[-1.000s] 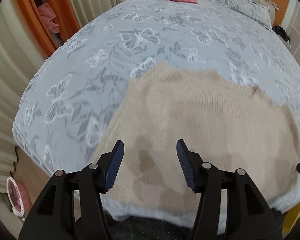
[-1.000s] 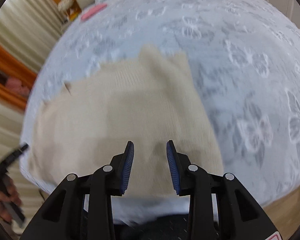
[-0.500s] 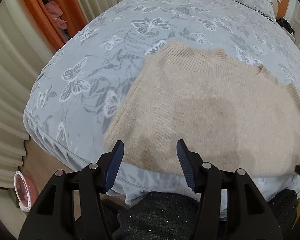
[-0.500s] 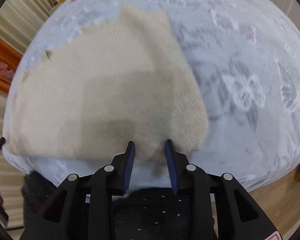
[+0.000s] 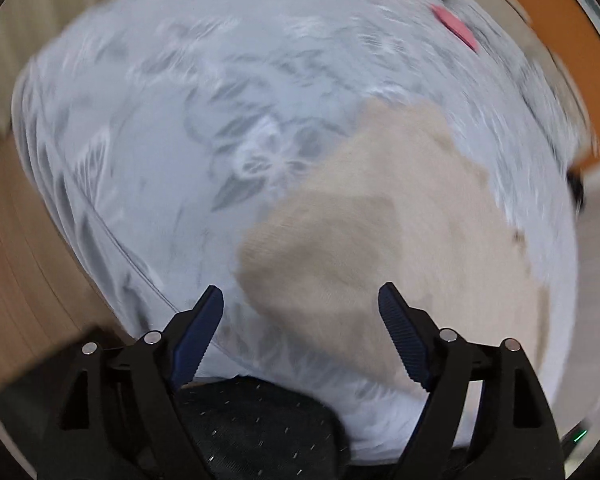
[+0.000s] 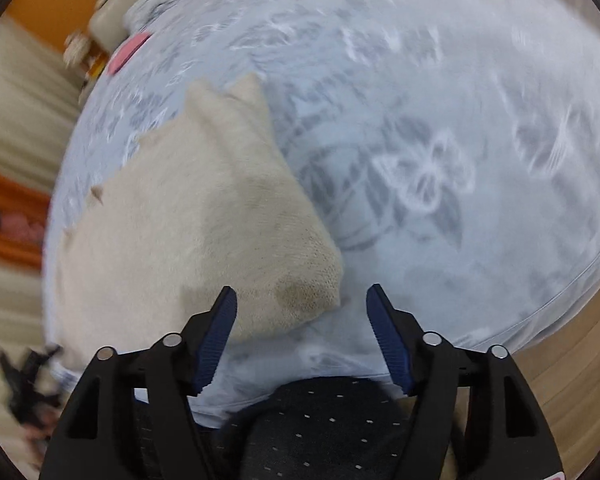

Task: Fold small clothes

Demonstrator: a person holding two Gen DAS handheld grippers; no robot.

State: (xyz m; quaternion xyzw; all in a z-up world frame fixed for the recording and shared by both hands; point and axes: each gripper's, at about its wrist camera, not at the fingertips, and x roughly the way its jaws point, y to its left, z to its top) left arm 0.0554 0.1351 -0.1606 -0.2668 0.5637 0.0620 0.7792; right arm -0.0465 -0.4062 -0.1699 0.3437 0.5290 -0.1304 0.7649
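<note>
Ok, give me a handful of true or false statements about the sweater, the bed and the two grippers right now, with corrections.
1. The beige sweater lies on a butterfly-print bedspread. True.
2. The right gripper is clamped on the sweater. False: its jaws are opening, with the sweater's corner between them, unpinched.
3. The left gripper holds nothing. True.
4. A pink item lies on top of the sweater. False: it lies far up the bed, apart.
</note>
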